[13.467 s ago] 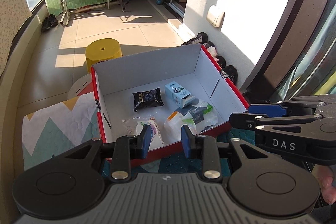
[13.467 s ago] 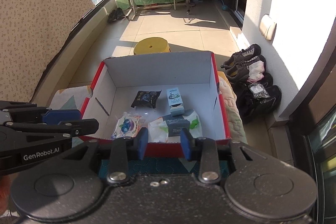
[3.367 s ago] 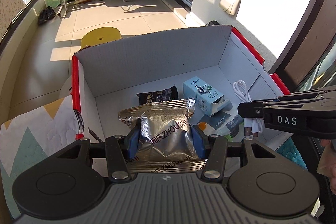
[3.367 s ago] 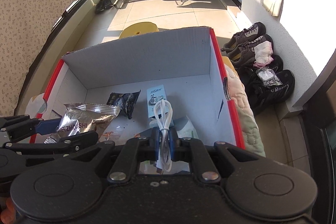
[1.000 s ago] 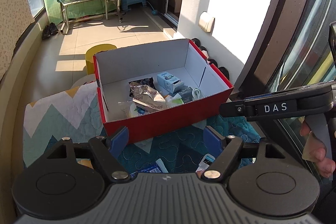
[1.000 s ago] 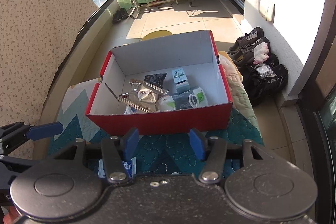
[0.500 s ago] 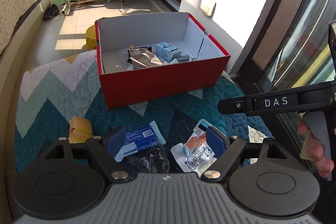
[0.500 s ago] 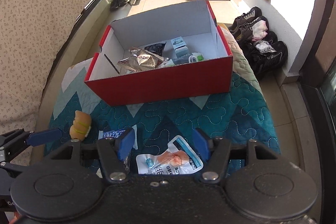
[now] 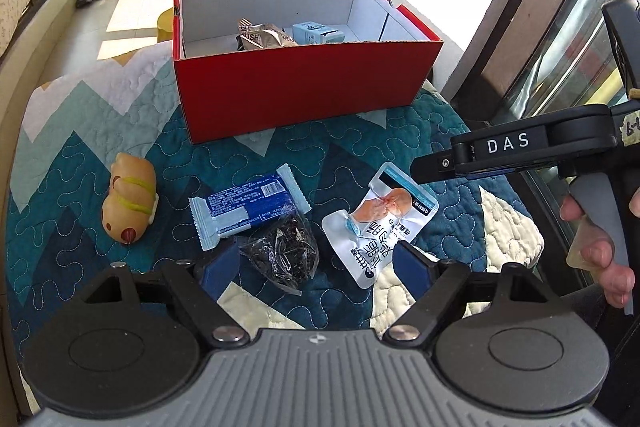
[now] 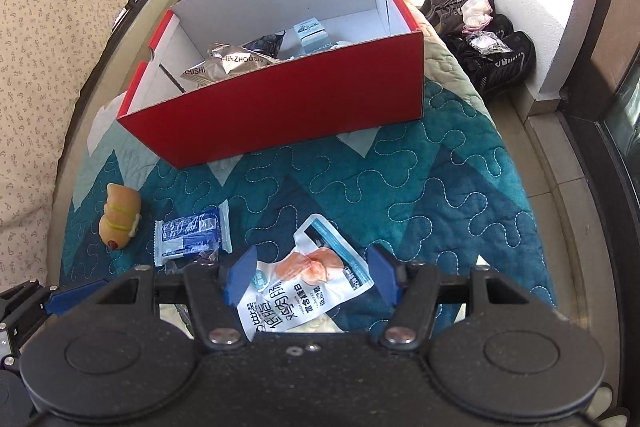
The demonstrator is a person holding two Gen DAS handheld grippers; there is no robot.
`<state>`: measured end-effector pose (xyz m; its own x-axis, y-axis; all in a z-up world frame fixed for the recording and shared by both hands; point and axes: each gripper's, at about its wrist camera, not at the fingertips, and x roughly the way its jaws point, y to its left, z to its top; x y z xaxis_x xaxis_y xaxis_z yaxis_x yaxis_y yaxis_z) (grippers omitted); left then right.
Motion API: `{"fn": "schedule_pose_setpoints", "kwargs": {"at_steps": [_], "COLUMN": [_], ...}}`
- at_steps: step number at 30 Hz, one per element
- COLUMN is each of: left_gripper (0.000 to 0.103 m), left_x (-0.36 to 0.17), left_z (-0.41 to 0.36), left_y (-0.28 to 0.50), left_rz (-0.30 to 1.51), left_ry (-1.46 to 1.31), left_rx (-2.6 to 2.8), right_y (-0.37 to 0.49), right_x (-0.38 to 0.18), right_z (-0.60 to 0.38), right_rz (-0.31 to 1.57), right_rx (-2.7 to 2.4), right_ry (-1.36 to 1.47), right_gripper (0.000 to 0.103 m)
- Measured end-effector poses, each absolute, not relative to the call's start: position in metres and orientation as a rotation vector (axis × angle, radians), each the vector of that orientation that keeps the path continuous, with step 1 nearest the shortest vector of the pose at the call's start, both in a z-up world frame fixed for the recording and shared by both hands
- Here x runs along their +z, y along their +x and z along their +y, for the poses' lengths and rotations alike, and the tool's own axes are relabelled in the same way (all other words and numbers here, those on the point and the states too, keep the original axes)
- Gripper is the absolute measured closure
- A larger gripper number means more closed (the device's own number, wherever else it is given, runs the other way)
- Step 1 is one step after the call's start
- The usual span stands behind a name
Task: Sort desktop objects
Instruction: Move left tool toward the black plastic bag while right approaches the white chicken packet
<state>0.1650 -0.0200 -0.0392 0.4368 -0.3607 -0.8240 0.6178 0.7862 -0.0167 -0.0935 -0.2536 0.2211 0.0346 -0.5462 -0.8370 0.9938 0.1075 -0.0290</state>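
Already the red shoebox (image 9: 304,87) at upper centre holds a silver snack bag (image 9: 260,35) and a small blue carton (image 9: 318,31), so part of the sorting looks done. Left to right on the quilt (image 9: 400,147) below it, four things remain: a hot-dog-shaped toy (image 9: 129,195), a blue wrapped bar (image 9: 249,209), a clear bag of dark bits (image 9: 282,254) and a white chicken pouch (image 9: 382,221). The left gripper (image 9: 316,269) has just been widening and gapes above the dark bag, holding nothing. The right gripper (image 10: 310,273) straddles the pouch with pads clear of it, also empty.
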Motion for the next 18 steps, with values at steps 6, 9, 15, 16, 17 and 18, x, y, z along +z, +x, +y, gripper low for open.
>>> {"fn": "schedule_pose_setpoints", "kwargs": {"at_steps": [6,9,15,16,17,18], "left_gripper": [0.011,0.006,0.006,0.006,0.006,0.006], "left_x": [-0.052,-0.06,-0.077,-0.079,-0.08,-0.082], "left_z": [-0.018,-0.018,-0.017,-0.017,-0.017,-0.017], "left_y": [0.172,0.178,0.188,0.19,0.191,0.193], "left_rz": [0.971,0.993,1.032,1.036,1.039,1.041], "left_ry": [0.279,0.268,0.268,0.267,0.265,0.265], "left_rx": [-0.606,-0.6,-0.586,-0.585,-0.585,-0.583], "right_y": [-0.098,-0.099,-0.096,-0.096,-0.095,-0.095], "right_x": [0.209,0.202,0.187,0.185,0.182,0.179], "right_z": [-0.265,-0.273,-0.286,-0.288,-0.29,-0.291], "right_rz": [0.84,0.849,0.881,0.885,0.89,0.893], "right_rx": [-1.375,-1.383,-1.382,-1.382,-1.382,-1.381], "right_ry": [0.732,0.749,0.771,0.775,0.78,0.785], "right_gripper": [0.041,0.041,0.041,0.041,0.041,0.041]}}
